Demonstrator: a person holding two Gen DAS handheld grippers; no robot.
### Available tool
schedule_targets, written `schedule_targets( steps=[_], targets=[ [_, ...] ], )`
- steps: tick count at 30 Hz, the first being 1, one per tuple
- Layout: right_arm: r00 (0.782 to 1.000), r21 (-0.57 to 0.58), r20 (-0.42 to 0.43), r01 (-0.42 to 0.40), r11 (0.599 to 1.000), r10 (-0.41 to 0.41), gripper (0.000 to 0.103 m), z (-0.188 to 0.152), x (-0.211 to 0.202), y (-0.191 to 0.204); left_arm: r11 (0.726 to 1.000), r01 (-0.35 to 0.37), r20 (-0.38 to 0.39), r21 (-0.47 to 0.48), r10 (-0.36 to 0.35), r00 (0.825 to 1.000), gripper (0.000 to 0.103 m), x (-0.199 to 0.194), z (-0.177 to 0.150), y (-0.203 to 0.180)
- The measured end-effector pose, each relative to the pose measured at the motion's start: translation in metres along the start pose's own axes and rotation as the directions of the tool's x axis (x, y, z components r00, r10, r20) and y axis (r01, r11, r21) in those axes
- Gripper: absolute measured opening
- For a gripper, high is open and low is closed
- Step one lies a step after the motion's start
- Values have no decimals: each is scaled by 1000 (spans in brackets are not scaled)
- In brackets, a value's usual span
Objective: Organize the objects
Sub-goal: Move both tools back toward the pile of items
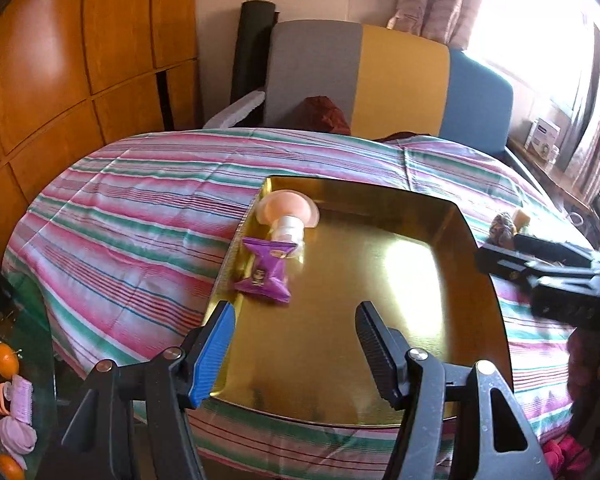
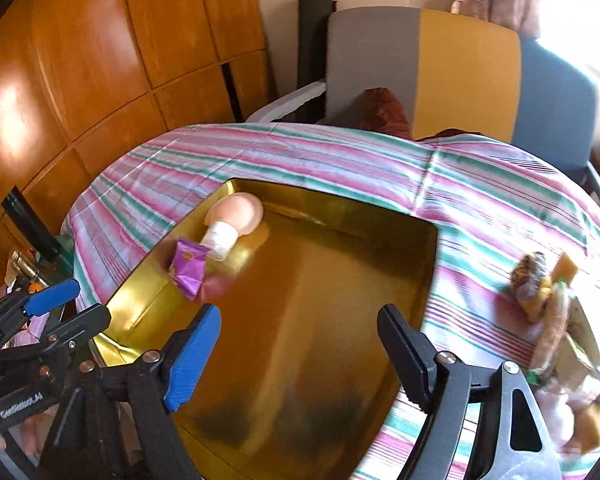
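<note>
A gold tray [image 1: 380, 280] [image 2: 320, 320] lies on the striped cloth. In its far left corner lie a pink, white-capped bottle [image 1: 288, 212] [image 2: 236, 216] and a purple snack packet [image 1: 266, 270] [image 2: 188, 268]. My left gripper [image 1: 296, 324] is open and empty above the tray's near left part; it also shows at the left of the right wrist view [image 2: 78, 304]. My right gripper [image 2: 300, 328] is open and empty above the tray's middle; it shows at the right edge of the left wrist view [image 1: 512, 264]. Wrapped snacks [image 2: 536, 280] [image 1: 504, 226] lie right of the tray.
The striped cloth [image 1: 140, 220] covers a raised surface. A grey, yellow and blue chair back [image 1: 380, 76] stands behind it. Wooden panels [image 1: 60, 80] line the left wall. A glass side table [image 1: 8, 400] at lower left holds oranges and pink items. More packets [image 2: 572, 360] pile at the right.
</note>
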State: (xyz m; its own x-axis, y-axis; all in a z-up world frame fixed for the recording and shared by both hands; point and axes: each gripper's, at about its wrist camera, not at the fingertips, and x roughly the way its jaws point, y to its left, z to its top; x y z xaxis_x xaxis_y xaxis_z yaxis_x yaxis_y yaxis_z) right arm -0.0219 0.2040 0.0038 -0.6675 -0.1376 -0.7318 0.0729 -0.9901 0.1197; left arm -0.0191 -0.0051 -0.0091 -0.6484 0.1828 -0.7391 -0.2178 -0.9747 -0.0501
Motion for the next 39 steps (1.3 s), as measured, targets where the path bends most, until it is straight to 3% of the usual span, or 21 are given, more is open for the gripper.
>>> schedule_targets(
  steps=[7,12,16,18,23,25,26,28,30,34,37,39],
  targets=[
    [993,70,39,110,992,-113,90,-8,-41,-70,996,87,-39,13,-86,996,63,8,0,-21],
    [968,159,51,236,959,-246,91,-15,-71,-140,985,158,-53,72,-155,987,63,7,3,-48],
    [932,299,62,325,897,-358,92,-22,-103,-211,963,227,-54,147,-222,974,63,3,7,-79],
    [904,378,58,373,847,-424,94,-31,-117,-247,947,262,-68,189,-253,965,63,3,8,-98],
    [869,557,16,403,726,-494,94,-74,-129,-315,899,347,-144,266,-319,937,62,9,9,-150],
    [879,649,-46,388,654,-475,94,-94,-126,-338,877,396,-186,271,-356,916,62,14,9,-171],
    [893,697,-73,364,618,-444,94,-100,-125,-350,860,434,-215,270,-385,897,62,17,9,-186],
    [911,746,-32,296,596,-412,94,-103,-131,-361,838,476,-249,268,-417,874,62,21,7,-206],
    [914,757,-23,281,590,-405,94,-102,-134,-364,813,516,-285,270,-445,849,60,29,6,-232],
    [926,746,6,248,618,-379,94,-97,-135,-356,779,579,-345,241,-489,801,59,46,4,-272],
    [930,736,19,236,635,-368,94,-93,-136,-348,777,592,-366,216,-497,787,59,63,5,-296],
    [933,733,27,226,642,-359,94,-92,-137,-344,786,585,-365,200,-495,789,60,75,6,-309]
  ],
)
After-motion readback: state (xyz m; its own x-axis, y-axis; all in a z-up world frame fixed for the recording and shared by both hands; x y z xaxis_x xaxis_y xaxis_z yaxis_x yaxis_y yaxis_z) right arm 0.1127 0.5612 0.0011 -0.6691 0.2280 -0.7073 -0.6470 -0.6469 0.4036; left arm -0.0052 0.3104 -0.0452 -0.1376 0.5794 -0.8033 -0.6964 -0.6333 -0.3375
